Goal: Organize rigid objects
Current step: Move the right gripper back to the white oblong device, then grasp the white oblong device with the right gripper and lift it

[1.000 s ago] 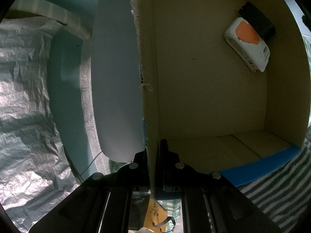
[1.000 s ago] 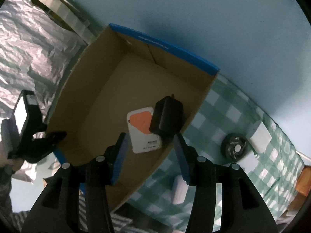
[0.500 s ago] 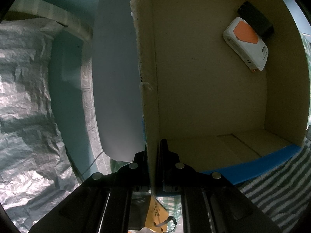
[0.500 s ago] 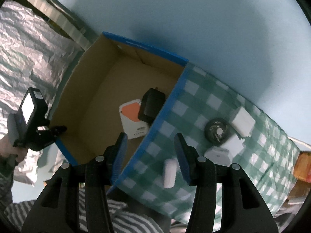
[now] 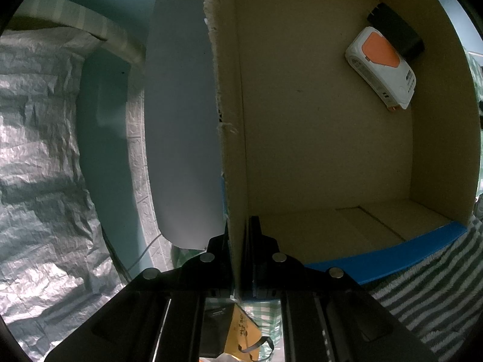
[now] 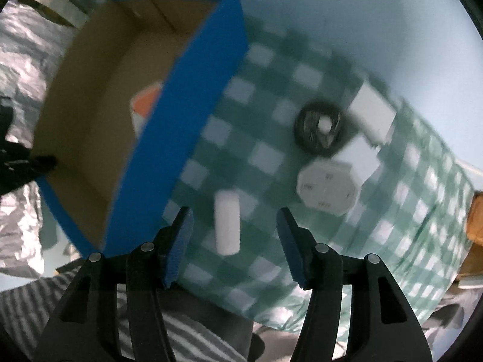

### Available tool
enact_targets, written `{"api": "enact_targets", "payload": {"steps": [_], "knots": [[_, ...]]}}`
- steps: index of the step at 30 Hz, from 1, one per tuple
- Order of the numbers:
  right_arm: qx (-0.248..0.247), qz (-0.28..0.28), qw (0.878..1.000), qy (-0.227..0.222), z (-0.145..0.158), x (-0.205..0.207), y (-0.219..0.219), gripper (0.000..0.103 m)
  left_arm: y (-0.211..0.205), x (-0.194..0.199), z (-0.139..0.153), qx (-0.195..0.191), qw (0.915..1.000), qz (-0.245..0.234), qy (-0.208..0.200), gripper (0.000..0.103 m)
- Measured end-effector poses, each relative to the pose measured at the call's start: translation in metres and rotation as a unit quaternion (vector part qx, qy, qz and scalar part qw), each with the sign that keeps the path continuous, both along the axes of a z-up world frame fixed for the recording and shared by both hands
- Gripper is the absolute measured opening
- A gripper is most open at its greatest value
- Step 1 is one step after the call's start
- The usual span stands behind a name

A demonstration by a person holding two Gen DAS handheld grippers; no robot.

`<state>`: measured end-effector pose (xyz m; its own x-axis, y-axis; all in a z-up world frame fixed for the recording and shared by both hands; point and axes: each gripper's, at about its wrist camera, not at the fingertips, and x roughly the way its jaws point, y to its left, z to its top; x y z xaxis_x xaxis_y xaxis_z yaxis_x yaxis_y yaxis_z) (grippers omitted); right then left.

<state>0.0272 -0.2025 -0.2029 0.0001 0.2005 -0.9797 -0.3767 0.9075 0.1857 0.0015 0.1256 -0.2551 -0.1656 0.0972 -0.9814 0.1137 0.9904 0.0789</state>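
Observation:
My left gripper (image 5: 240, 229) is shut on the side wall of a blue cardboard box (image 5: 229, 120). Inside the box lie a white and orange device (image 5: 380, 66) and a black adapter (image 5: 395, 33) at the far right corner. My right gripper (image 6: 235, 220) is open and empty, above the green checked tablecloth (image 6: 271, 157). A small white oblong object (image 6: 228, 221) lies between its fingers, lower down on the cloth. The box (image 6: 181, 114) stands to its left. The right wrist view is blurred.
On the cloth to the right lie a black round object (image 6: 320, 126), a white octagonal device (image 6: 329, 188) and a white block (image 6: 372, 111). Crinkled silver foil (image 5: 39, 157) covers the left. Striped fabric (image 5: 428, 295) lies by the box's near edge.
My right gripper has swung right, away from above the box, and now hangs over the cloth and the white oblong object. My left gripper has kept its hold on the box wall.

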Motion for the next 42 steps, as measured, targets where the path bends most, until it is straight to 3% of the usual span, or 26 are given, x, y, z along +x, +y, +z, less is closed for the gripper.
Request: {"api": "enact_targets", "payload": {"steps": [4,12,22,35,42], "knots": [[0.006,-0.003,1.000,0.024,-0.030,-0.006,0.000,0.058,0.000,0.000,0.000,0.000,1.0000,0.000,0.000,0.008],[0.005,0.004,0.999,0.033,-0.058,-0.008,0.008,0.058,0.001,0.001,0.000,0.002,1.0000,0.003,0.001,0.008],[-0.005,0.011,0.999,0.049,-0.082,-0.006,0.024,0.031,0.001,0.001,0.000,0.000,1.0000,0.005,0.001,0.008],[-0.009,0.009,0.999,0.047,-0.075,-0.007,0.033,0.026,0.001,0.002,0.000,-0.002,1.0000,0.007,0.000,0.008],[0.012,-0.002,0.999,0.039,-0.049,-0.003,0.018,0.026,0.000,0.003,0.000,-0.003,1.0000,0.004,0.000,0.008]]}}
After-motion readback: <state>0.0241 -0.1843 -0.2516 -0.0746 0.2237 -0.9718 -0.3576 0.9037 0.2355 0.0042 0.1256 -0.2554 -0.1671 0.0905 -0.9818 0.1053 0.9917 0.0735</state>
